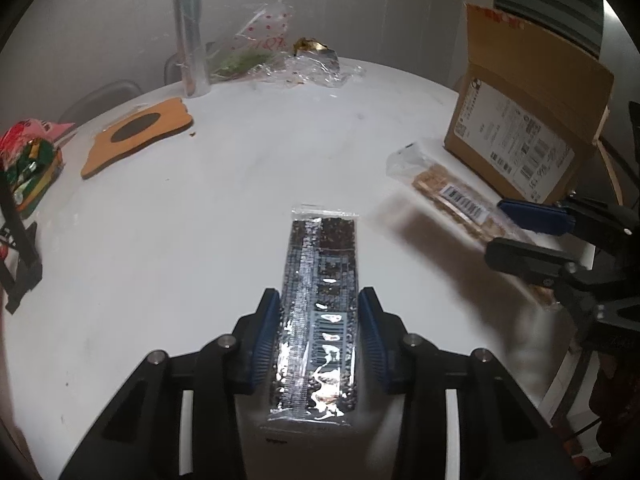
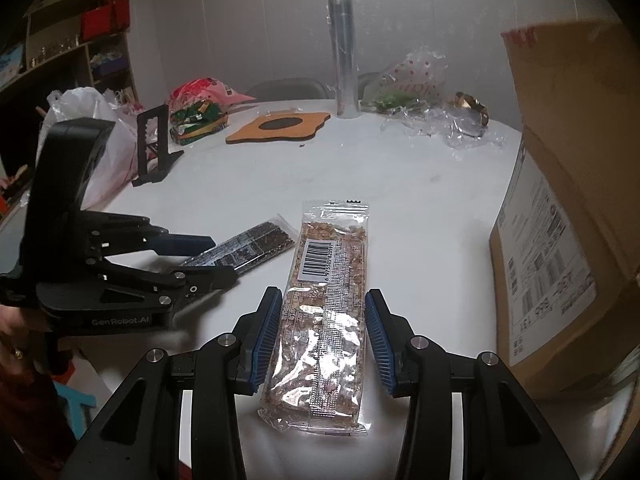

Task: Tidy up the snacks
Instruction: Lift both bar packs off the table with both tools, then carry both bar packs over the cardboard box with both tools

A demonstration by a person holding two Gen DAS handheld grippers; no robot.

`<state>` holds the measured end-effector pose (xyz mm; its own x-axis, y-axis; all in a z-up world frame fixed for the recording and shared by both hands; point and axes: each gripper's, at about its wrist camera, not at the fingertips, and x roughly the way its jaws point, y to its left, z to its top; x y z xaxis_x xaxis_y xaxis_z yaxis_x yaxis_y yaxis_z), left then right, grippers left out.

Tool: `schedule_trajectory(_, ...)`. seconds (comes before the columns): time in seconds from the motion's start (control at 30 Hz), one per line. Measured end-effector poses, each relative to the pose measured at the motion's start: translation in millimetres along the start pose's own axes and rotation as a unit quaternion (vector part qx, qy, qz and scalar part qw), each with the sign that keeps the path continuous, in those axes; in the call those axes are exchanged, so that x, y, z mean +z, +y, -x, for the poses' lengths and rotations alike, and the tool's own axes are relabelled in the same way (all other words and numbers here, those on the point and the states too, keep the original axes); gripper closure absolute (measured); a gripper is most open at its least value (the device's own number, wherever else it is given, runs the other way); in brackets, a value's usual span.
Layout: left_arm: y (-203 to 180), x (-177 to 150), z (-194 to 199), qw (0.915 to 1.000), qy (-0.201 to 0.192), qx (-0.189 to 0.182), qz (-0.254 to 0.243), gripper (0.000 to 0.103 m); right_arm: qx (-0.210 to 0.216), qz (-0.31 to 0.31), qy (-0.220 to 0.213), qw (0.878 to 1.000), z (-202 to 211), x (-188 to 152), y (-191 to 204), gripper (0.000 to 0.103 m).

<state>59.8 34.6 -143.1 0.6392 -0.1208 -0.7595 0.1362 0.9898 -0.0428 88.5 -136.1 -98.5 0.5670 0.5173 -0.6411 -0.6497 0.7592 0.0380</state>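
A dark seed snack bar in clear wrap lies on the white table, between the blue pads of my left gripper; the pads touch its sides. A light brown grain snack bar with a barcode label lies between the pads of my right gripper, with small gaps each side. The left wrist view shows the light bar and the right gripper at right. The right wrist view shows the dark bar and the left gripper at left.
A cardboard box stands close on the right. At the far side are a clear plastic roll, crumpled clear bags, a wooden coaster, a red and green snack bag, a black stand and a white bag.
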Motion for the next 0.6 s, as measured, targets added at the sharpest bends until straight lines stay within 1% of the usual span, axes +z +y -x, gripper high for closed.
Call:
schedule_trajectory(0.2, 11, 0, 25, 0.9992, -0.031, 0.003, 0.024, 0.065, 0.026, 0.014, -0.016, 0.999, 18, 17, 13, 0.064)
schedule_trajectory(0.37, 18, 9, 50, 0.9973, -0.065, 0.010, 0.032, 0.065, 0.045, 0.032, -0.040, 0.998, 38, 43, 26, 0.064)
schedule_trajectory(0.5, 17, 28, 77, 0.9944, -0.101, 0.013, 0.029, 0.065, 0.046, 0.041, -0.070, 0.996, 66, 66, 27, 0.064)
schedule_trajectory(0.6, 7, 50, 96, 0.9917, -0.128, 0.012, 0.010, 0.065, 0.042, 0.038, -0.095, 0.994, 93, 82, 18, 0.064)
